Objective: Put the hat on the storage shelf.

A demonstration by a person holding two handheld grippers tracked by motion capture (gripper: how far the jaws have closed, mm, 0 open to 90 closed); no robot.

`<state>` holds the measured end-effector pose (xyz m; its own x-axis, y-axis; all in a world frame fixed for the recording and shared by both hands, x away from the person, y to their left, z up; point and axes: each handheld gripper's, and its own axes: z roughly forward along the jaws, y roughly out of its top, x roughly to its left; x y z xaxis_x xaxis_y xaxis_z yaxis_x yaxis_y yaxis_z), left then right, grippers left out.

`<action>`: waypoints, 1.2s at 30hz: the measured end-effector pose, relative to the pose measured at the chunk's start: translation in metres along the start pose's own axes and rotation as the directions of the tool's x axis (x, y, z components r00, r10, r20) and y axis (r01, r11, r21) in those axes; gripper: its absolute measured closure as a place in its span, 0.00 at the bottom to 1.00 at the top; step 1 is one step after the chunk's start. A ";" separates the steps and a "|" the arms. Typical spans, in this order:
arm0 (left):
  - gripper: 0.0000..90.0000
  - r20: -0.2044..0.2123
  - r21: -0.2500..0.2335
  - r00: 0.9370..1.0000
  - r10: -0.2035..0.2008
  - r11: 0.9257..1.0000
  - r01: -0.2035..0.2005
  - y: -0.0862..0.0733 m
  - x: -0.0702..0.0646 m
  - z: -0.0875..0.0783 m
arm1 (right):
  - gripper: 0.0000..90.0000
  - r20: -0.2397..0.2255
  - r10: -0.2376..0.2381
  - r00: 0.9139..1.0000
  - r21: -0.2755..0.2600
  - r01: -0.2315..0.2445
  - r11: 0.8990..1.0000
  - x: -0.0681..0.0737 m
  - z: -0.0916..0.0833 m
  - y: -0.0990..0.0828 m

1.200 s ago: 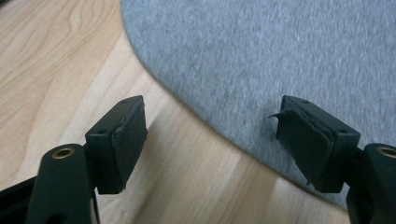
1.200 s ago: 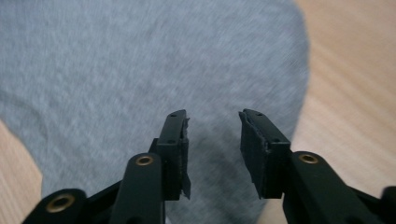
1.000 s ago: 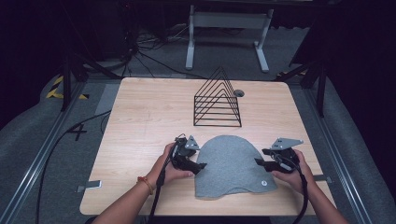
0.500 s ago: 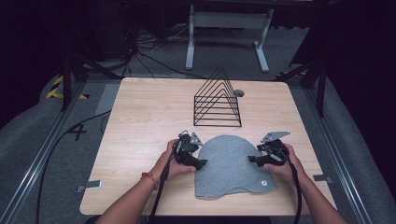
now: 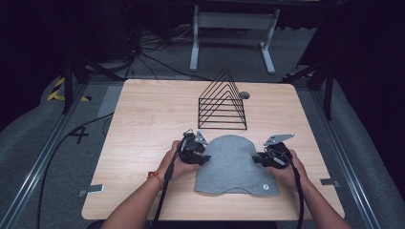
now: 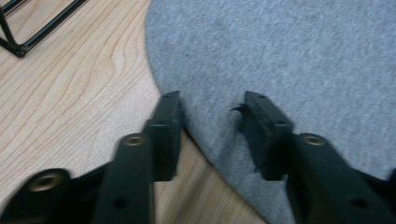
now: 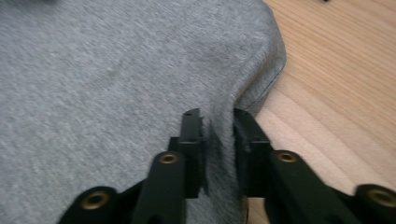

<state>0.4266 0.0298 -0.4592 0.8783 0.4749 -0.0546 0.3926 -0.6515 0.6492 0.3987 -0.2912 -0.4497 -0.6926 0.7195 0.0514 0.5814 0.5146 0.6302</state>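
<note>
Tools [image 5: 200, 157] grip beanie [image 5: 234, 164], crown away.

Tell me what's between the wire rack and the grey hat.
Bare wooden table, seen in the high view, separates the rack from the hat.

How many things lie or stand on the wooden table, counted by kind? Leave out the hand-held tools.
Grey knit beanie: 1
Black wire file rack: 1
Small round grey disc behind the rack: 1
Total: 3
</note>
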 end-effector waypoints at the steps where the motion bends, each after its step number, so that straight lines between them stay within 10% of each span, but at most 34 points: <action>1: 0.78 0.009 -0.004 1.000 0.004 1.000 -0.004 0.000 0.000 0.000 | 0.90 -0.008 0.009 1.000 -0.004 -0.009 1.000 -0.001 0.000 -0.001; 11: 0.94 0.067 -0.039 0.998 -0.003 0.999 0.006 0.000 0.001 -0.005 | 0.94 -0.034 0.024 0.999 -0.065 -0.026 0.998 -0.002 -0.007 -0.003; 24: 0.95 -0.011 -0.106 0.996 0.094 0.990 -0.094 0.027 -0.004 -0.048 | 0.94 -0.012 -0.077 0.997 -0.198 0.073 0.977 0.009 -0.048 0.024; 36: 0.95 -0.092 -0.231 0.983 0.159 0.957 -0.176 0.073 -0.001 -0.114 | 0.95 0.048 -0.131 0.990 -0.327 0.139 0.935 0.012 -0.099 0.073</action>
<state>0.4230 0.0490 -0.3248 0.9007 0.4177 0.1193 0.1577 -0.5703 0.8062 0.3906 -0.2909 -0.3261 -0.7414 0.6675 -0.0689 0.3074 0.4291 0.8493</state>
